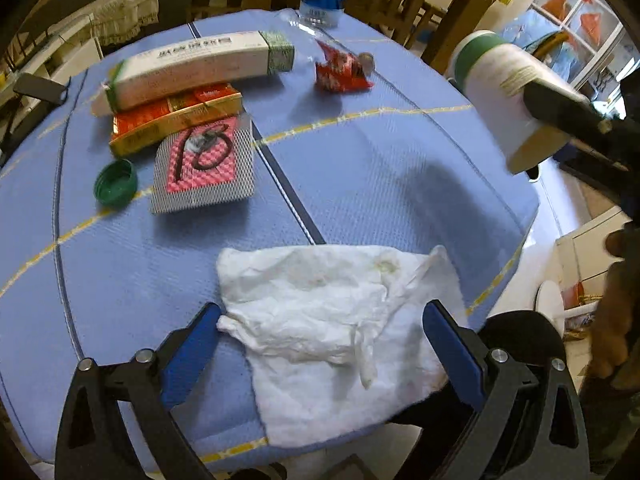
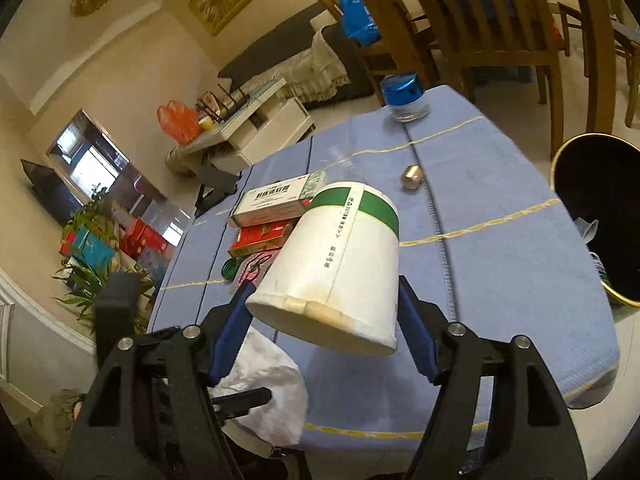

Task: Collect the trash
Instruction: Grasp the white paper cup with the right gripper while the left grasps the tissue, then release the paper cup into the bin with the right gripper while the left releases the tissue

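Note:
A crumpled white tissue (image 1: pixel 320 300) lies at the near edge of the blue tablecloth (image 1: pixel 380 168). My left gripper (image 1: pixel 322 312) is open, its blue fingers (image 1: pixel 196 348) on either side of the tissue. My right gripper (image 2: pixel 326 286) is shut on a white paper cup (image 2: pixel 336 264) with a green band, holding it tilted above the table. The same cup (image 1: pixel 500 80) shows at the upper right of the left wrist view. A black bin with a gold rim (image 2: pixel 560 152) stands past the table's right edge. Red wrapper (image 1: pixel 340 72) and green bottle cap (image 1: pixel 116 182) lie on the cloth.
A long white box (image 1: pixel 200 68) rests on a red-gold box (image 1: pixel 176 116) beside a pink foam pad (image 1: pixel 204 164). A blue-lidded jar (image 1: pixel 322 6) and a small gold cap (image 2: pixel 412 176) sit at the far side. Wooden chairs (image 2: pixel 500 20) stand behind the table.

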{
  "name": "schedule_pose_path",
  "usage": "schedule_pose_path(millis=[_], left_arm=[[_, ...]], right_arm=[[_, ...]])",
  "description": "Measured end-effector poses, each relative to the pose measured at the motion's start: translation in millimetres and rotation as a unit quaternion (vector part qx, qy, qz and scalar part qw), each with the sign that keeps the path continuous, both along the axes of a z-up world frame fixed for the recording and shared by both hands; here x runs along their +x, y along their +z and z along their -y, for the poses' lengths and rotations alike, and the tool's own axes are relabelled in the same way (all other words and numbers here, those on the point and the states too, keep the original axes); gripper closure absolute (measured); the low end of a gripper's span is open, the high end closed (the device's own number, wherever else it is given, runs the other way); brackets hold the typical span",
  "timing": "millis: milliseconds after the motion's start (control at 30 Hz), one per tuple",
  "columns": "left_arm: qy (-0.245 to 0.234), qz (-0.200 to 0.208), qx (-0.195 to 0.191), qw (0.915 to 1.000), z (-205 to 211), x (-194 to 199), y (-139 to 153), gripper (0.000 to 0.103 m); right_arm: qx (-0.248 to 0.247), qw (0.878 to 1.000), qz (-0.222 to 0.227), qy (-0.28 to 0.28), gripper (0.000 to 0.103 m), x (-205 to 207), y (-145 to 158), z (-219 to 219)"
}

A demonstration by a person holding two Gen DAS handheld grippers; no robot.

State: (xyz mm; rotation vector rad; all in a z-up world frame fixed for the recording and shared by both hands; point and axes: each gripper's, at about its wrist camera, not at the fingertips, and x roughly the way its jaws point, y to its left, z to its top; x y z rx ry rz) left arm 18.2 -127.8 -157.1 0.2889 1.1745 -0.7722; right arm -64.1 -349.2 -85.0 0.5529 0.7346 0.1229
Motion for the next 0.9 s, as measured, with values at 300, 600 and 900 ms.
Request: schedule_pose_path(millis=[300,600,900], left_arm=[[-0.020,0.059,0.031,0.9976,18,-18,16,0.095],[-0.006,0.050,0.019,0.9986,27,-10,35,0.099],[-0.054,0.077,-0.006,0.9956,95,-16,73,0.098]], right_arm=[[0.013,0.999,0.027,-0.021,0.034,-18,0,21],[0.011,0.997,0.043,-0.060,0.034,-36,3,55],[0.000,0.986,0.000,-0.166,0.034,-56,-19,151]])
